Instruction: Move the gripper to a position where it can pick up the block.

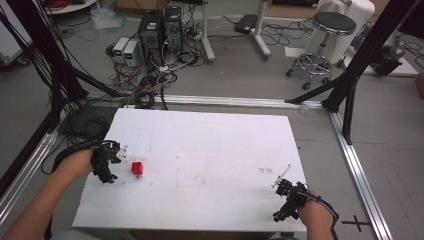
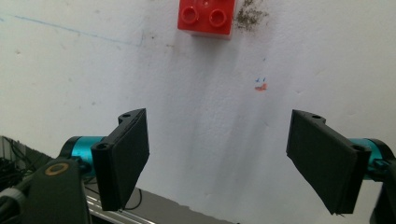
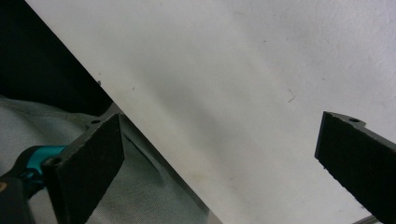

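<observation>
Landmark: red brick [image 1: 137,168], a studded toy block sitting on the white desk [image 1: 210,150], toward the desk's left side in the high view.
Brick, close up: in the left gripper view the red brick [image 2: 206,17] sits at the top edge, two round studs facing up, flat on the desk [image 2: 196,93]. Nothing is touching it.
Left tool: your left tool [image 1: 114,165] is just left of the brick, near but apart, at the desk's left edge. In the left gripper view the left tool [image 2: 219,158] has its jaws spread wide with bare desk between them; the brick lies ahead of the gap.
Right tool: your right tool [image 1: 280,182] is well apart from the brick, far to its right, near the desk's front right corner. In the right gripper view the right tool [image 3: 219,158] also has its jaws wide apart and holds nothing; it looks across the desk [image 3: 233,70] edge.
Marks: a dark speckled smudge [image 2: 251,16] just right of the brick, and a small blue and red mark [image 2: 261,85] between brick and left tool.
Beyond the brick: computer towers [image 1: 161,27] and a stool [image 1: 325,35] on the floor behind the desk.
</observation>
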Demonstrator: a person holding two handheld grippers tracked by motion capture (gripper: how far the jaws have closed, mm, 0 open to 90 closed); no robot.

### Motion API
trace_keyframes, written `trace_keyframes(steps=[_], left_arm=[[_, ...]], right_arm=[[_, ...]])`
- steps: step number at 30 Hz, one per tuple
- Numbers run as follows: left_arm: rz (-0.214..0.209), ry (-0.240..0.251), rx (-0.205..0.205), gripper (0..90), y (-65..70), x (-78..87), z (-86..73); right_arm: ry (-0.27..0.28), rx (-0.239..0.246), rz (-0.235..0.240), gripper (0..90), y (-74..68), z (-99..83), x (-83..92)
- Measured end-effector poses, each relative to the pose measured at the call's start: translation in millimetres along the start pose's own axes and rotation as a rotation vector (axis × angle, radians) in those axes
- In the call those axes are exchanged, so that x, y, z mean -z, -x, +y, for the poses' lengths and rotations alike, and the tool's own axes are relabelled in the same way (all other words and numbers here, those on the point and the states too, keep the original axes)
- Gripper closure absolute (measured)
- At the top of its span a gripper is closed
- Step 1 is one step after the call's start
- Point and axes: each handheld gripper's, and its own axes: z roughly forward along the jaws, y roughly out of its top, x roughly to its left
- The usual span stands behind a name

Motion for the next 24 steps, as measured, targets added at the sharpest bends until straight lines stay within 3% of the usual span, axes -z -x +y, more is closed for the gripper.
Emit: trace_keyframes(steps=[12,24], left_arm=[[-0.032,-0.018,-0.066,21.5,-9.2,-12.9,22.0],[-0.063,-0.021,-0.104,21.6,-15.0,-24.8,42.2]], right_arm=[[-0.006,0.004,0.006,0.9,-1.2,1.3,-1.7],[-0.006,0.006,0.011,0.9,-1.2,0.2,-3.1]])
